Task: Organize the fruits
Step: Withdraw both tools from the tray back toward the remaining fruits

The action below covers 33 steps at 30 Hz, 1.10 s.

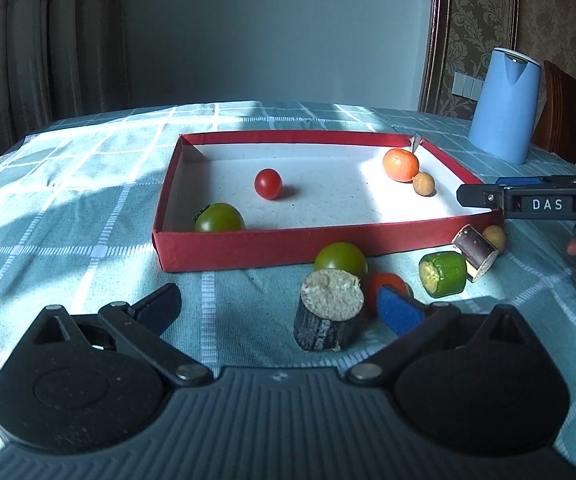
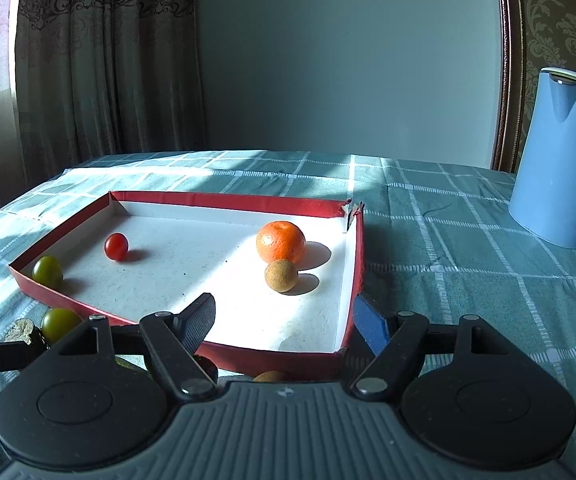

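Four fruits already lie in the red tray [image 1: 272, 254]: a green tomato [image 1: 219, 218] in the corner nearest the left fingers, a small red tomato [image 1: 268, 183] further in, and an orange [image 2: 280, 241] touching a small brown fruit [image 2: 281, 275] just ahead of the right fingers. The rest wait on the worktop [image 1: 68, 208] outside the tray's near wall, probably spread there to be picked up one at a time. The left gripper [image 1: 278, 304] has its fingers spread wide with nothing between the pads; a dark cut stump [image 1: 327, 314] stands just ahead between them, with a second green tomato [image 1: 340, 258] and a red one [image 1: 387, 286] beyond it by the right finger. A green cut piece [image 1: 443, 273], a purple one [image 1: 475, 253] and another brown fruit [image 1: 495, 237] lie off beyond that finger. The right gripper [image 2: 288, 320] hangs over the tray's near corner, fingers apart and empty. A blue jug [image 2: 559, 156] stands well apart.
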Each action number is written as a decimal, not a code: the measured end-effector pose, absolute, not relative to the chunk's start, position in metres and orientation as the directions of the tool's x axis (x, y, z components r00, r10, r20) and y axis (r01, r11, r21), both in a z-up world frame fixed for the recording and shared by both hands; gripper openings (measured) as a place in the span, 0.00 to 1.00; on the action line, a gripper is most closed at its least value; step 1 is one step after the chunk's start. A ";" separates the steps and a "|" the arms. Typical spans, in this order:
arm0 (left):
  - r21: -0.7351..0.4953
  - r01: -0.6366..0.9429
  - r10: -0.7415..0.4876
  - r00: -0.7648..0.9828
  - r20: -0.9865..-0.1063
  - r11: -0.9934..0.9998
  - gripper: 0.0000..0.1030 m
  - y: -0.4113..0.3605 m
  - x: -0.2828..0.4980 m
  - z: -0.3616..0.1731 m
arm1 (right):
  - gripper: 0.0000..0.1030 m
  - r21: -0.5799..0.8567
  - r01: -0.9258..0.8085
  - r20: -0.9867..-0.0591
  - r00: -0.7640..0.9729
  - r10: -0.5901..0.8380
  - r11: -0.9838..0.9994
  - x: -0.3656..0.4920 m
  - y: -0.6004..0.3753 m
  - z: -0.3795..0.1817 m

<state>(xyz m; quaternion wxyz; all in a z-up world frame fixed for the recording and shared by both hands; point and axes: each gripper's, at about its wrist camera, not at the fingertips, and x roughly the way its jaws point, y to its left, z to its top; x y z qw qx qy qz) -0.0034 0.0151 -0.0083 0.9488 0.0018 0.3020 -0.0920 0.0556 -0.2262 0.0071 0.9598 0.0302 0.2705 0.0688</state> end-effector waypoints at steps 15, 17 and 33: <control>0.044 0.149 -0.089 0.777 -0.624 0.988 0.94 0.004 0.002 -0.016 | 0.73 0.139 -0.071 -0.471 0.873 0.129 0.988 0.032 -0.248 0.015; 0.005 0.133 -0.098 0.759 -0.643 0.991 1.00 0.011 0.008 -0.017 | 0.73 0.130 -0.060 -0.471 0.875 0.115 0.990 0.026 -0.255 0.014; 0.009 0.134 -0.097 0.760 -0.642 0.991 1.00 0.012 0.009 -0.017 | 0.73 -0.034 -0.117 -0.519 0.851 0.083 0.993 0.010 -0.232 -0.005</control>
